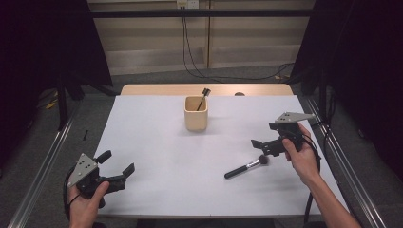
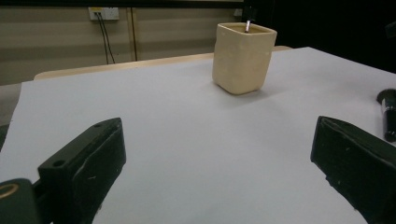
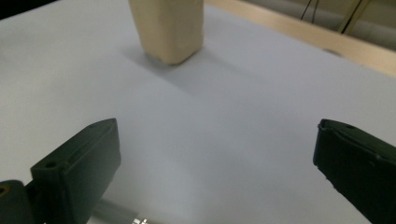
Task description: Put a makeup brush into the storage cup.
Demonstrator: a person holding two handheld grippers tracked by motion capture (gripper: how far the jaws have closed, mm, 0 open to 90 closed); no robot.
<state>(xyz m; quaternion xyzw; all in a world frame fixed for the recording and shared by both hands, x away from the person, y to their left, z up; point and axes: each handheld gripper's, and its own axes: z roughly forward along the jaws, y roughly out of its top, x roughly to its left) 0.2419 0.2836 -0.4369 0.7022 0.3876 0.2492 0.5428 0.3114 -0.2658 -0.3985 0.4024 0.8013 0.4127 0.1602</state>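
A beige square cup [image 1: 196,114] stands on the white table [image 1: 157,142] toward the back middle, and a small dark brush [image 1: 204,97] leans in it. A black-handled makeup brush [image 1: 246,166] lies flat at the front right. My right gripper [image 1: 266,136] hovers open just above and right of its bristle end, jaws pointing left. In the right gripper view the cup [image 3: 168,28] is ahead, and a bit of the metal ferrule [image 3: 119,213] shows below the left jaw. My left gripper [image 1: 116,162] is open at the front left with nothing in it, facing the cup [image 2: 243,58].
A wooden strip [image 1: 204,89] runs along the table's far edge. Metal rails [image 1: 43,161] flank both sides. Cables [image 1: 190,52] hang from a wall socket behind. The handle end of the lying brush [image 2: 388,114] shows at the right edge of the left gripper view.
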